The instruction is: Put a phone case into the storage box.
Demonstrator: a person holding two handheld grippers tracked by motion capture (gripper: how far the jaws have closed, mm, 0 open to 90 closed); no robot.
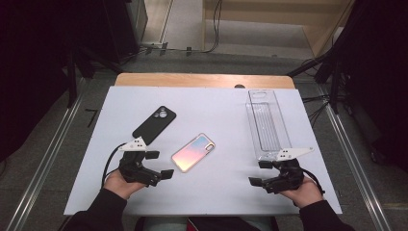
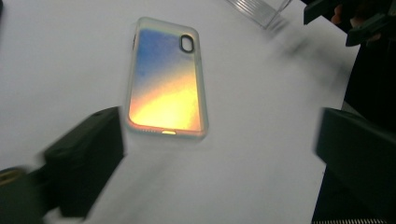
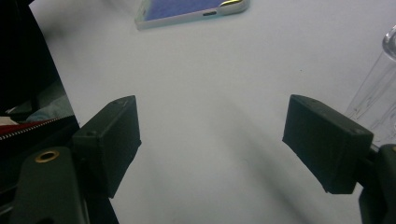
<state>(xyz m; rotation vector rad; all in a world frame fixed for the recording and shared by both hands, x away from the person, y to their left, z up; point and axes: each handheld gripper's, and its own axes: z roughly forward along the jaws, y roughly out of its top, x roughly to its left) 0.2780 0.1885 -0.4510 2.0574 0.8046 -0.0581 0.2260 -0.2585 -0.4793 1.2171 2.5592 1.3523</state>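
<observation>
High view first: left gripper [image 1: 160, 164] sits with its jaws wide apart and nothing in them, the iridescent case [image 1: 193, 152] lying flat on the white bench [image 1: 226, 192] just past their tips. A black phone [image 1: 154, 124] lies behind that gripper, a clear tray [image 1: 267, 124] just beyond the right gripper [image 1: 261, 174].

Left gripper view: case [image 2: 166, 78] lies just ahead of the gap, nearer one jaw, apart from both.

Right gripper view: jaws apart, bare bench between, case [image 3: 189, 10] well ahead, tray [image 3: 380, 88] beside one jaw.
</observation>
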